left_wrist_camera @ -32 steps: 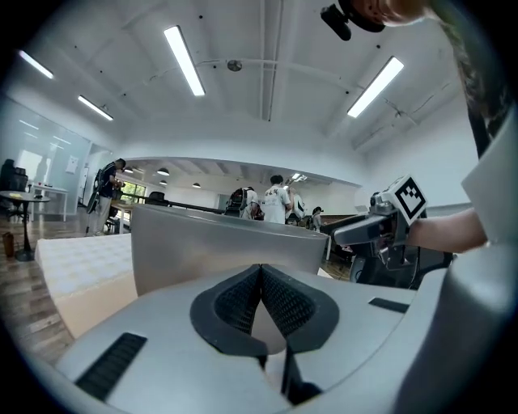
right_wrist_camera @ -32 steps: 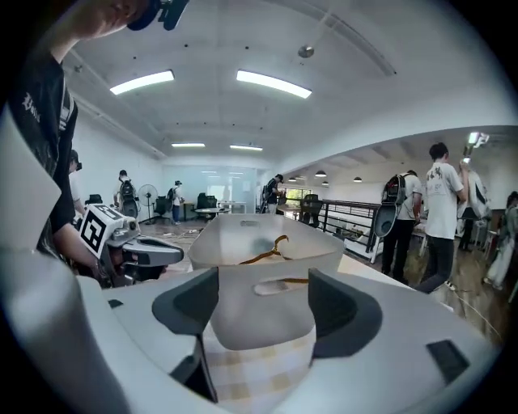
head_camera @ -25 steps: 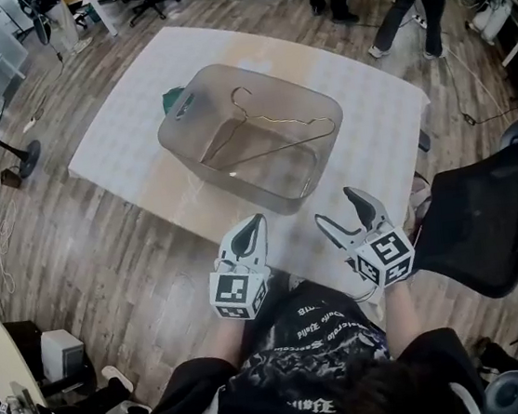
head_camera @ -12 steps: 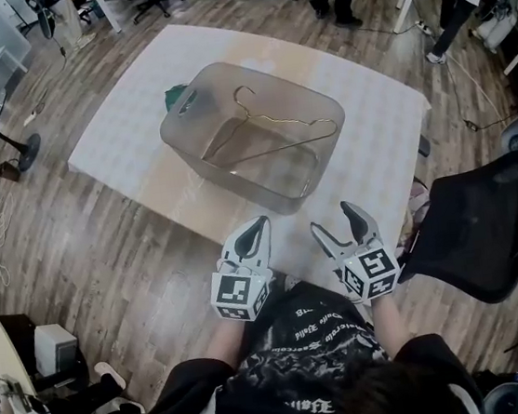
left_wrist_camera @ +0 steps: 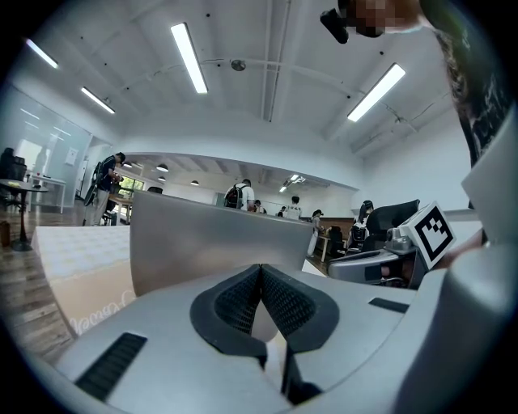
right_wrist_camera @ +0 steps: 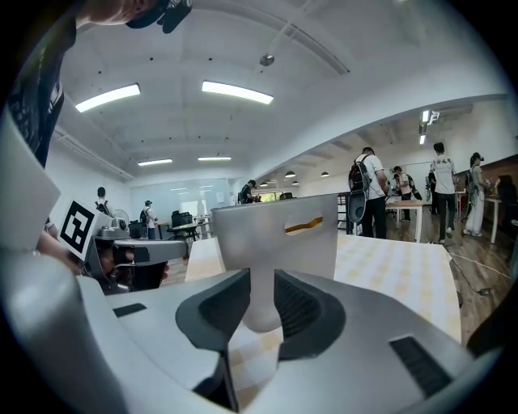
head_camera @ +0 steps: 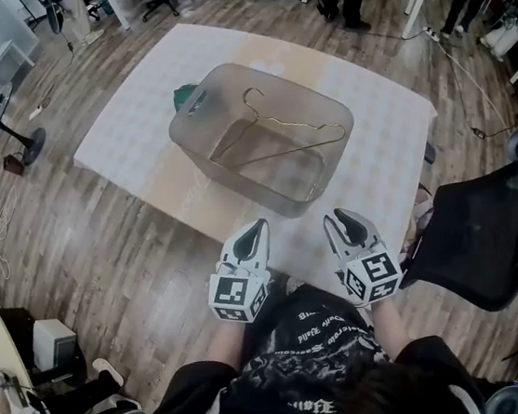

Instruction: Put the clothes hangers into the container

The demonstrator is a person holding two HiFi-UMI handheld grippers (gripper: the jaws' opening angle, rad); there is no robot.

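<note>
The one clothes hanger [head_camera: 277, 137], thin gold wire, lies inside the container [head_camera: 256, 197], hook pointing to the far side, its long bar slanting across the bottom. The container is a translucent grey tub sitting on a white checked mat [head_camera: 136, 123] with a beige band across it, spread on the wood floor [head_camera: 87, 260]. Something green [head_camera: 185, 96] peeks out just behind the tub's far left corner.

Over to the left gripper [head_camera: 256, 224]: its fingers [left_wrist_camera: 235, 303] are pressed tip to tip with nothing between them, and the tub's grey wall [left_wrist_camera: 210, 242] fills the view ahead. The right gripper [head_camera: 344, 217] has just been closing; its fingers [right_wrist_camera: 212, 311] stand a narrow gap apart, empty, looking at the tub [right_wrist_camera: 275, 234] and its handle slot. Both grippers hover near the mat's near edge, side by side and clear of the tub.

Writing now: each gripper's cube carries black-and-white square markers. There is cursive script on the mat's beige band [left_wrist_camera: 97, 311], too blurred to read. White lettering on the person's black shirt [head_camera: 312, 331] is too small to make out.

A black chair [head_camera: 488, 239] stands at the right
</note>
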